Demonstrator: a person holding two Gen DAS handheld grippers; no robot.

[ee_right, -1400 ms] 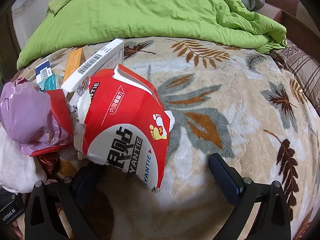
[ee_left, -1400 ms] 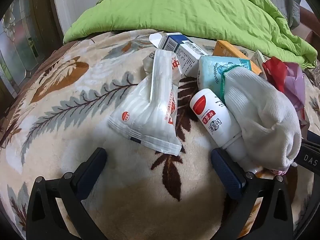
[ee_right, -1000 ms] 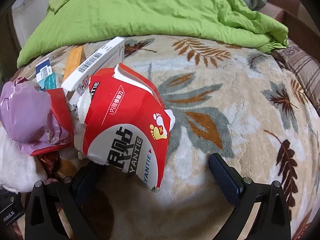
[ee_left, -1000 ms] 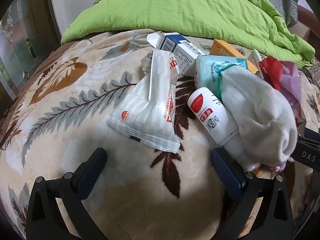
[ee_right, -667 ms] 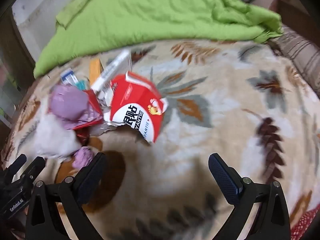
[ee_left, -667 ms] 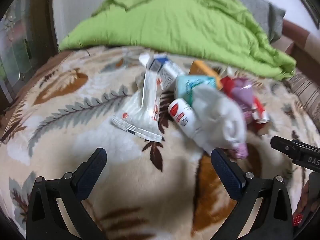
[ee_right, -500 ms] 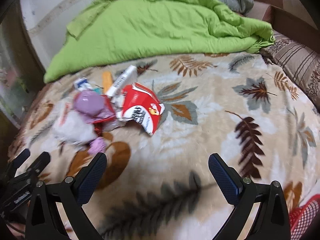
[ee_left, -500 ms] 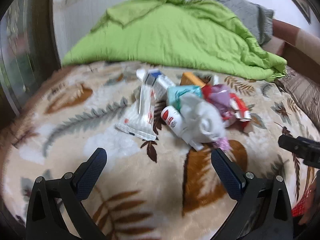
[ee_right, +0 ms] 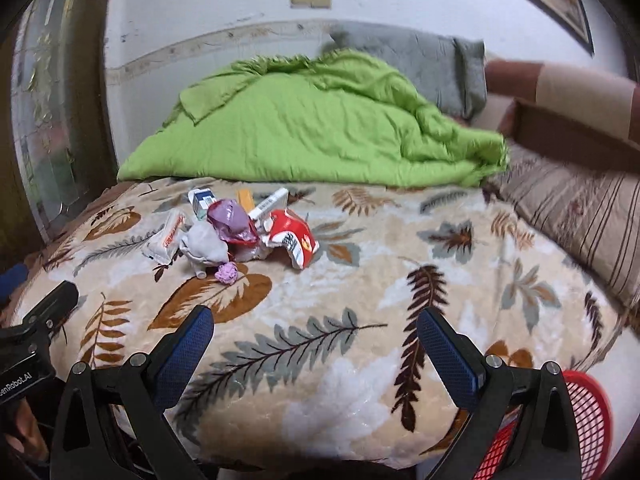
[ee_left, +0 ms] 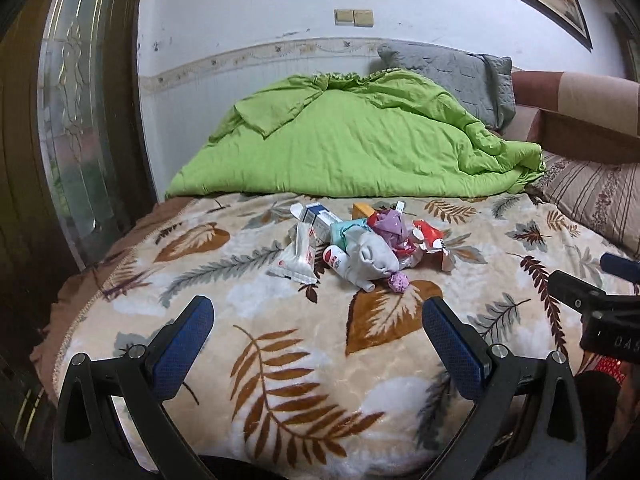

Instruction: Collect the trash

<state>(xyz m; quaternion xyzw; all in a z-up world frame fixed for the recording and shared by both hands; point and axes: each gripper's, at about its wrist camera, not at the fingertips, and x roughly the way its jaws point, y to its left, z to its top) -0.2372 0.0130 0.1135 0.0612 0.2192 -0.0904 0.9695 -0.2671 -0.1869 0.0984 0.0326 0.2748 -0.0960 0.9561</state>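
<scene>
A pile of trash lies on the leaf-patterned blanket [ee_left: 280, 364] of a bed: a white plastic wrapper [ee_left: 296, 256], a white bottle with a red label [ee_left: 336, 260], a white sock [ee_left: 370, 256], a purple bag [ee_left: 390, 226], a torn red carton [ee_right: 292, 236], small boxes [ee_left: 316, 216] and a purple crumpled wad [ee_left: 398, 281]. My left gripper [ee_left: 316, 332] is open and empty, well back from the pile near the bed's front edge. My right gripper [ee_right: 314, 340] is open and empty, also back from the pile, which shows in its view too [ee_right: 224, 232].
A green quilt [ee_left: 352, 148] and a grey pillow [ee_left: 452, 72] lie at the bed's far end. A striped pillow [ee_right: 576, 216] is at the right. A red mesh basket [ee_right: 588, 412] stands by the bed's front right corner. A glass door [ee_left: 72, 128] is left.
Both grippers have pulled back and up from the pile, from right against the trash to the bed's front edge. Both stay open and empty. The pile has not moved.
</scene>
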